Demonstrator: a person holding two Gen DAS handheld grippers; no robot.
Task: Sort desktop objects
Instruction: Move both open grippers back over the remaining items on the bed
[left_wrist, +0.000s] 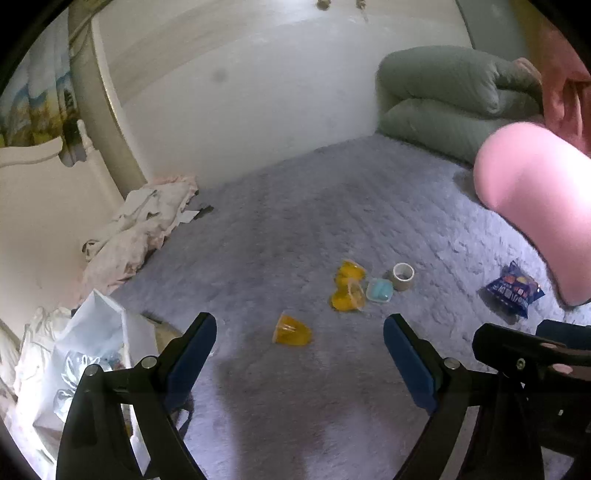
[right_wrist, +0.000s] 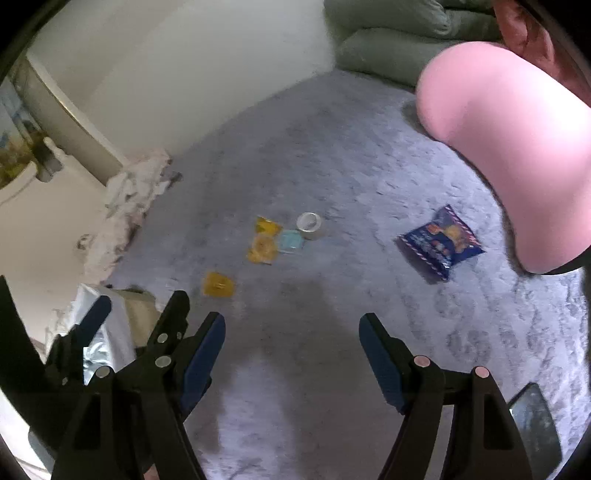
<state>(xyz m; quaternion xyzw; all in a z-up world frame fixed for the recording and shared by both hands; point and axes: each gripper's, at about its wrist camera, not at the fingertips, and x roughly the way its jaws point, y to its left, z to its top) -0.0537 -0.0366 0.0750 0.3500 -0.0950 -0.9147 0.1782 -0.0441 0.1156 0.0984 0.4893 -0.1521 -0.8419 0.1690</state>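
Note:
On a grey plush blanket (left_wrist: 332, 206) lie three yellow jelly cups: one alone (left_wrist: 291, 330) nearest me, two together (left_wrist: 347, 291) behind it. Beside those sit a light-blue cased item (left_wrist: 378, 290) and a roll of tape (left_wrist: 402, 276). A dark blue snack bag (left_wrist: 515, 291) lies apart to the right. My left gripper (left_wrist: 300, 319) hangs open above the lone cup, holding nothing. In the right wrist view my right gripper (right_wrist: 291, 319) is open and empty over bare blanket, with the lone cup (right_wrist: 218, 284) up-left and the snack bag (right_wrist: 441, 242) up-right.
A white bag (left_wrist: 103, 332) with silvery packets stands at the left edge by crumpled cloth (left_wrist: 140, 229). A person's pink-clad leg (left_wrist: 535, 206) fills the right side. Folded green bedding (left_wrist: 443, 96) lies at the back. A dark flat object (right_wrist: 532, 417) is bottom right.

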